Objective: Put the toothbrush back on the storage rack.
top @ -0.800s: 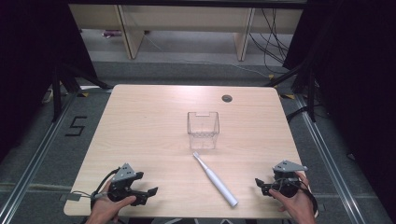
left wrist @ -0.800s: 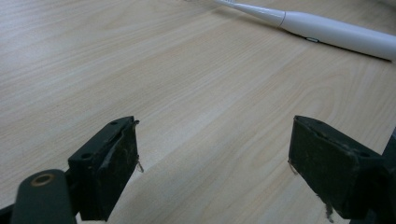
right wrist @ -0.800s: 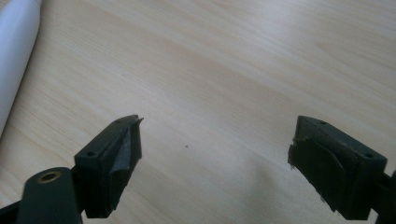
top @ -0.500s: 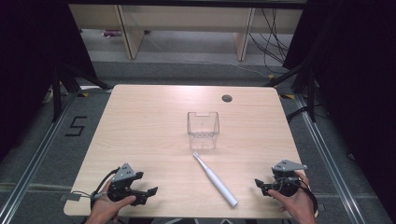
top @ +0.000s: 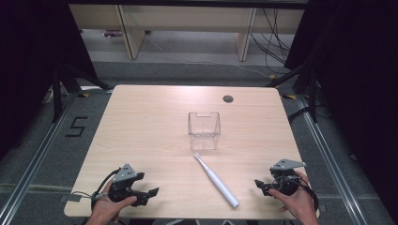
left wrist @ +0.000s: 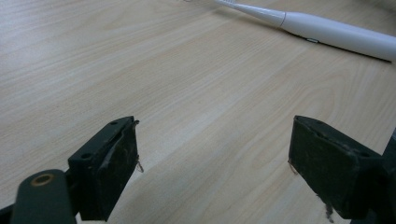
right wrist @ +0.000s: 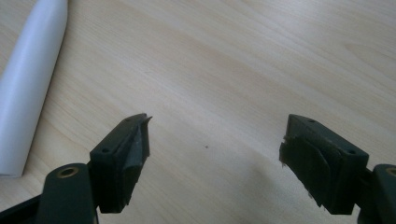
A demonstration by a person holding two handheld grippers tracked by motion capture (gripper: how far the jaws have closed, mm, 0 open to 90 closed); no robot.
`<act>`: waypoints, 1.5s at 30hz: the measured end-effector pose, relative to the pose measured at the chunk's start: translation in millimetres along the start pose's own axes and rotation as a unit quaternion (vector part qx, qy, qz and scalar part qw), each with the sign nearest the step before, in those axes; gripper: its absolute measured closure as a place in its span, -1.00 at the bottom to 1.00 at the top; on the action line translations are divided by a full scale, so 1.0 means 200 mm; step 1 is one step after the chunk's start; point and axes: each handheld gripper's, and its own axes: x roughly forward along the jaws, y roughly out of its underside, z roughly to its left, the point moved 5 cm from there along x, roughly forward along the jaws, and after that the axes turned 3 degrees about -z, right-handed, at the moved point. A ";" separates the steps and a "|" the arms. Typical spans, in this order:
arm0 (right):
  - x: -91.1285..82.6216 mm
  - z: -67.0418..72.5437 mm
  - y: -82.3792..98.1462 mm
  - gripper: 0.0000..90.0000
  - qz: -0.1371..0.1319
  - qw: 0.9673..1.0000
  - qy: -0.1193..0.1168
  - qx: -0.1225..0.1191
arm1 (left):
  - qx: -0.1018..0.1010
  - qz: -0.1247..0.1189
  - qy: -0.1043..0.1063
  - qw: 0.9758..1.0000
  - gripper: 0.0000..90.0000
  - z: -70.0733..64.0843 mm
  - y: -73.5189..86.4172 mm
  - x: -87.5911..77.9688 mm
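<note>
On the near edge of a pale wooden table point(top: 155, 122), a person's two hands each held a gripper low over the top. The left gripper point(top: 146, 197) sat at the near left corner, its jaws spread wide with bare wood between them, as the left gripper view showed point(left wrist: 212, 163). The right gripper point(top: 261, 186) sat at the near right, its jaws likewise wide apart and holding nothing point(right wrist: 215, 154). Between the two, well apart from both, a white toothbrush point(top: 217, 180) lay flat on the table, slanting from its head near the middle of the table to its handle end toward the near edge. Just beyond the brush head stood a clear bin point(top: 204, 130), upright, apparently empty, though its see-through walls made that hard to judge. A small dark grommet point(top: 228, 99) was set in the far part of the table.
</note>
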 end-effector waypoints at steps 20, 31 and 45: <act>0.02 0.12 -0.12 -0.45 0.020 0.999 -0.021 -0.033 | -0.001 0.000 -0.004 1.000 -0.67 0.00 0.00 0.00; 0.07 0.19 -0.21 -0.38 0.033 0.996 -0.043 -0.065 | -0.001 0.001 0.000 1.000 -0.67 0.00 0.00 0.00; 0.13 0.26 -0.30 -0.35 0.053 0.991 -0.065 -0.104 | -0.005 0.000 -0.001 1.000 -0.67 0.00 0.00 0.00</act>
